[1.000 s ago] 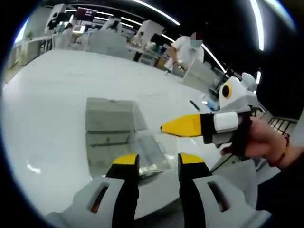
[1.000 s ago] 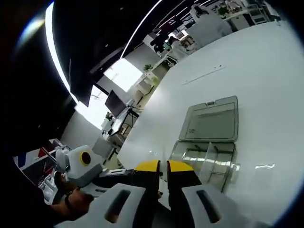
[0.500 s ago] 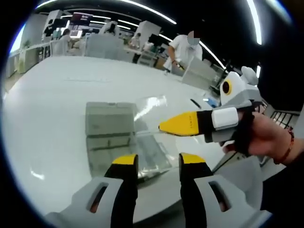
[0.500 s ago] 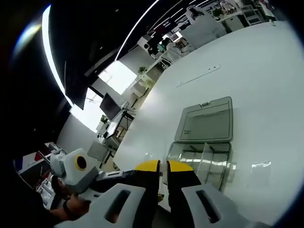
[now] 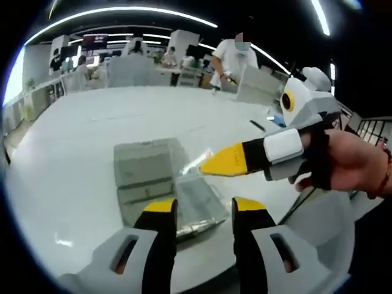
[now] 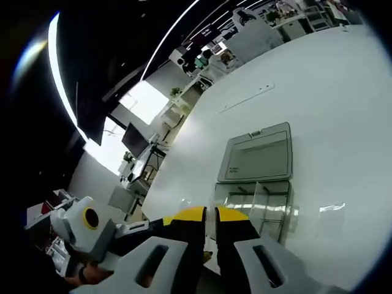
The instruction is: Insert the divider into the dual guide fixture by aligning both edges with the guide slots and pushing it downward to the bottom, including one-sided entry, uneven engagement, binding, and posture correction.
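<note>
The guide fixture is a clear plastic box [image 5: 197, 197] with slotted walls and a grey lid [image 5: 144, 163] lying open behind it on the white table. My left gripper [image 5: 204, 208] hovers open just in front of the box, nothing between its yellow tips. My right gripper [image 5: 205, 166] reaches in from the right above the box, shut on a thin clear divider [image 5: 195, 160] that glints past its tip. In the right gripper view the same box [image 6: 254, 205] and lid [image 6: 257, 156] lie beyond my right gripper [image 6: 209, 213], whose jaws are pressed close together.
The white table [image 5: 73, 128] spreads wide around the box. A hand [image 5: 352, 165] holds the right gripper. The left gripper's body [image 6: 131, 231] shows at lower left. People and workstations [image 5: 236, 58] stand far behind the table.
The right gripper's tip and the clear divider have dropped lower and closer to the box. Both cameras shifted a little; the box and lid stay put.
</note>
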Motion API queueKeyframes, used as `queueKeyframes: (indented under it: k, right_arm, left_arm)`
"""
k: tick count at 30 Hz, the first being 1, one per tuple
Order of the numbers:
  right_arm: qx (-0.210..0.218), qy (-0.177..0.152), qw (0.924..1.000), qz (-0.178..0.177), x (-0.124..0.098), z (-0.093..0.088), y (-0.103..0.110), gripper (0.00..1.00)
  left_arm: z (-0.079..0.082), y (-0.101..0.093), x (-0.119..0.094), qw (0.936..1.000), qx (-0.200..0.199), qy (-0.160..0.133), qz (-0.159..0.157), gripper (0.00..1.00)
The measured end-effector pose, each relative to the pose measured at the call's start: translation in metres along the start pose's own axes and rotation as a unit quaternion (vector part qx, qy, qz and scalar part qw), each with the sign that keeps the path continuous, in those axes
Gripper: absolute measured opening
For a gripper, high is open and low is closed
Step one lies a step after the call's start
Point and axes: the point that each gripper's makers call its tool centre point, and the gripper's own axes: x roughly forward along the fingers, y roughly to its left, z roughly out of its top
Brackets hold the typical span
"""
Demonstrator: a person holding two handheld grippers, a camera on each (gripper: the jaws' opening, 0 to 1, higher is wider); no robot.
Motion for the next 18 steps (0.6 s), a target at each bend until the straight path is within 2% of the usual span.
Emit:
queueKeyframes:
  k: [5,8,14,18]
  right_arm:
    - [0.020,-0.008,0.9997,0.003,-0.0003,0.0029,-0.0001,0.00]
    - [0.025,-0.009,0.9996,0.000,0.0005,0.0033,-0.0009,0.01]
    - [0.041,-0.008,0.9991,0.008,0.0024,0.0019,0.0031,0.01]
    - [0.051,-0.007,0.9986,0.009,0.0027,0.0019,0.0039,0.01]
  left_arm:
    - [0.0019,0.0004,0.0021,0.9987,0.045,0.004,0.021,0.33]
    - [0.0010,-0.0025,0.0052,0.9985,0.046,0.012,0.028,0.33]
    - [0.0048,-0.0020,0.0073,0.9946,0.091,0.015,0.048,0.31]
    - [0.0046,0.0015,0.0067,0.9936,0.099,0.017,0.052,0.27]
